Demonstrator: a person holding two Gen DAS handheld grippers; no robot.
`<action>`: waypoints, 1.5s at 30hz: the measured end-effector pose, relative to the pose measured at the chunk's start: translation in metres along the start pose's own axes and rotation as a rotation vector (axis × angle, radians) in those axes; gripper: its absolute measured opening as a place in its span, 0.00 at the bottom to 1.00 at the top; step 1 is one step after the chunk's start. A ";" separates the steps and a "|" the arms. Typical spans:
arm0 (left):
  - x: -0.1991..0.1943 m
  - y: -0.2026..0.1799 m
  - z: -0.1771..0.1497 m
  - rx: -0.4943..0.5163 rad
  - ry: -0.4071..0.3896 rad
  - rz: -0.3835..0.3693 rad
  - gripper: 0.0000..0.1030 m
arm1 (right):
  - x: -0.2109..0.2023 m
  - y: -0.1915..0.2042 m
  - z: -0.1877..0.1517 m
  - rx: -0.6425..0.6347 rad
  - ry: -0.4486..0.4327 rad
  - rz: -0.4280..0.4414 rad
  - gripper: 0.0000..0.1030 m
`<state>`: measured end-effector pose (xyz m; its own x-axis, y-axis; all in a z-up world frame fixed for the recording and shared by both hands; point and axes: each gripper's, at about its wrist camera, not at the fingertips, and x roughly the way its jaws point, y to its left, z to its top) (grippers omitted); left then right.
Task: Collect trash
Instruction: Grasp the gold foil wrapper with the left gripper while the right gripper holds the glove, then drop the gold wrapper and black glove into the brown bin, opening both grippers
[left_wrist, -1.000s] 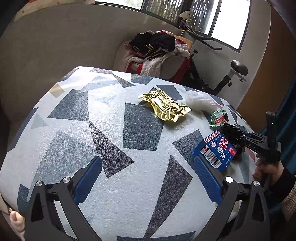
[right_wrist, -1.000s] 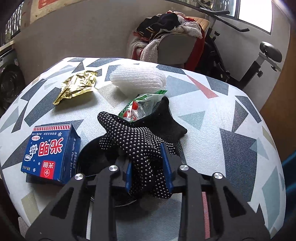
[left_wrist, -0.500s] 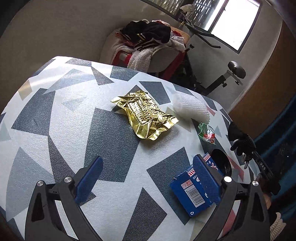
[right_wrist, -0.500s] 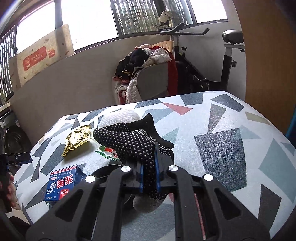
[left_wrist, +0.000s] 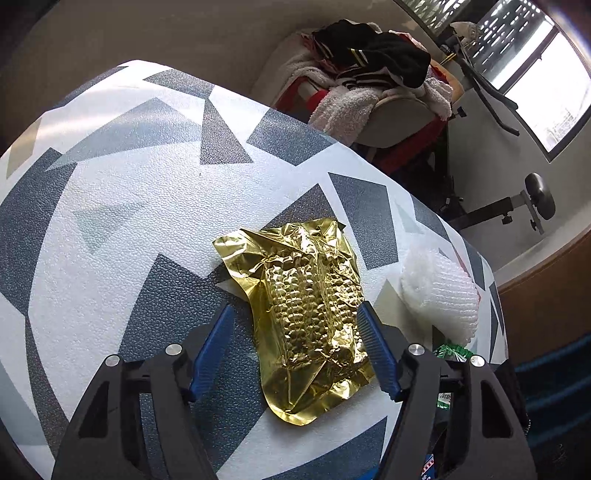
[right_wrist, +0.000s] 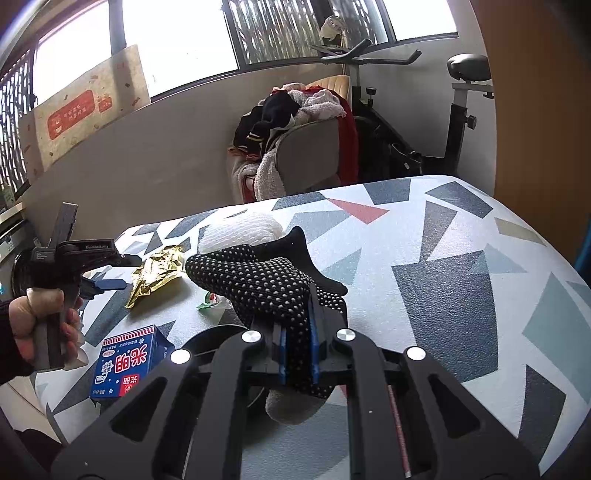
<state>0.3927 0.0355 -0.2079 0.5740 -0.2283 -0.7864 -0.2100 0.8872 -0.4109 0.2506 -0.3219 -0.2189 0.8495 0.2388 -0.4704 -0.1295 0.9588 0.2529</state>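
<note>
Meanwhile, our left gripper (left_wrist: 295, 345) hangs over the crumpled gold foil wrapper (left_wrist: 308, 317) on the patterned table (left_wrist: 110, 229), its blue jaws just closing in; the right pad looks to meet the foil's edge, the left stands clear. Our right gripper (right_wrist: 298, 354) is clamped on a black dotted glove (right_wrist: 258, 284). A blue carton (right_wrist: 125, 363) lies near left, white foam netting (right_wrist: 240, 230) farther back.
</note>
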 end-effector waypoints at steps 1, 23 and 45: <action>0.003 0.000 0.002 -0.010 -0.002 0.018 0.64 | 0.000 0.000 0.000 -0.001 0.001 0.002 0.13; -0.111 -0.012 -0.042 0.412 -0.166 -0.054 0.37 | 0.007 0.017 -0.001 -0.085 0.038 -0.094 0.13; -0.235 0.003 -0.277 0.740 -0.082 -0.185 0.38 | -0.171 0.101 -0.051 -0.179 0.016 0.020 0.13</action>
<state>0.0377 -0.0191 -0.1519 0.6110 -0.3945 -0.6863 0.4635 0.8811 -0.0938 0.0663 -0.2583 -0.1558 0.8380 0.2587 -0.4804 -0.2359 0.9657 0.1086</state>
